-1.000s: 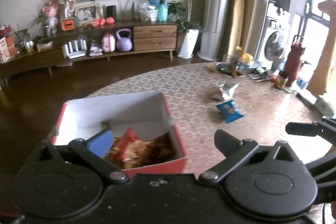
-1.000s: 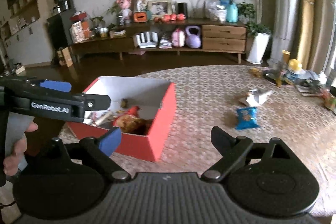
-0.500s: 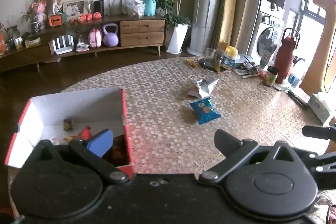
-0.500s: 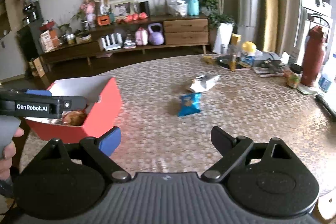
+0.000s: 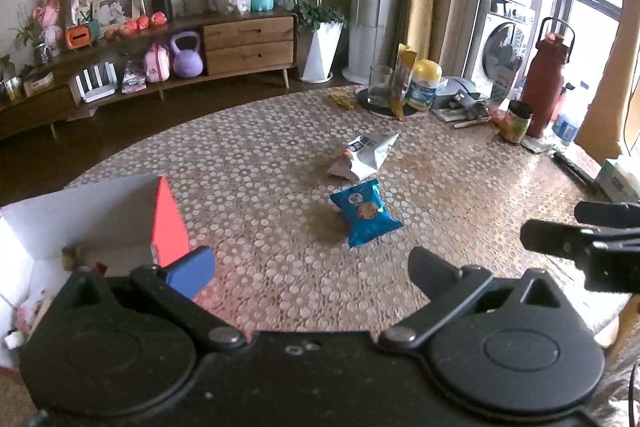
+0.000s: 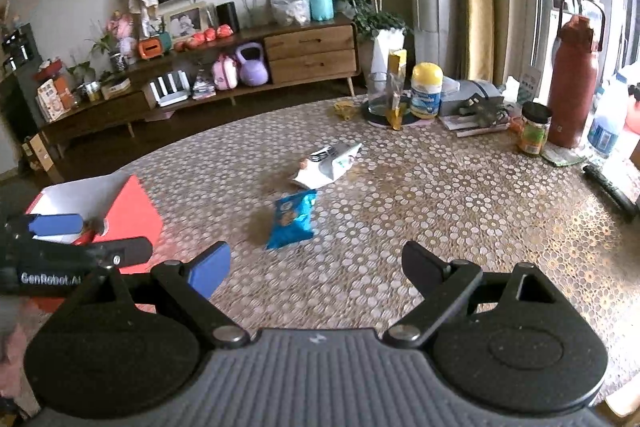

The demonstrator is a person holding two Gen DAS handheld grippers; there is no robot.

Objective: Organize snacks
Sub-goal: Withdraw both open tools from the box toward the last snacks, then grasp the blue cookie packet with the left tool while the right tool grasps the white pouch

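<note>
A blue cookie packet (image 5: 366, 213) (image 6: 292, 219) lies on the patterned round table (image 5: 256, 167) (image 6: 440, 195). Just behind it rests a white snack pouch (image 5: 366, 157) (image 6: 326, 165). At the left edge stands a red box (image 5: 170, 221) (image 6: 128, 215) with a white inside and snacks in it. My left gripper (image 5: 310, 265) is open and empty, short of the blue packet. My right gripper (image 6: 316, 263) is open and empty too, with the blue packet ahead between its fingers' lines. Each gripper shows in the other's view at the side.
At the table's far side stand a glass (image 5: 380, 91), a yellow-lidded tub (image 5: 422, 85) (image 6: 426, 91), a small jar (image 6: 534, 129), a dark red flask (image 5: 546, 81) (image 6: 572, 83) and papers. A black remote (image 6: 608, 187) lies at the right edge. A wooden sideboard (image 5: 180, 51) stands beyond.
Both grippers have swung right, away from the red box and toward the two loose packets, and sunk a little. The box has slid to the left edge of both views. Both stay open.
</note>
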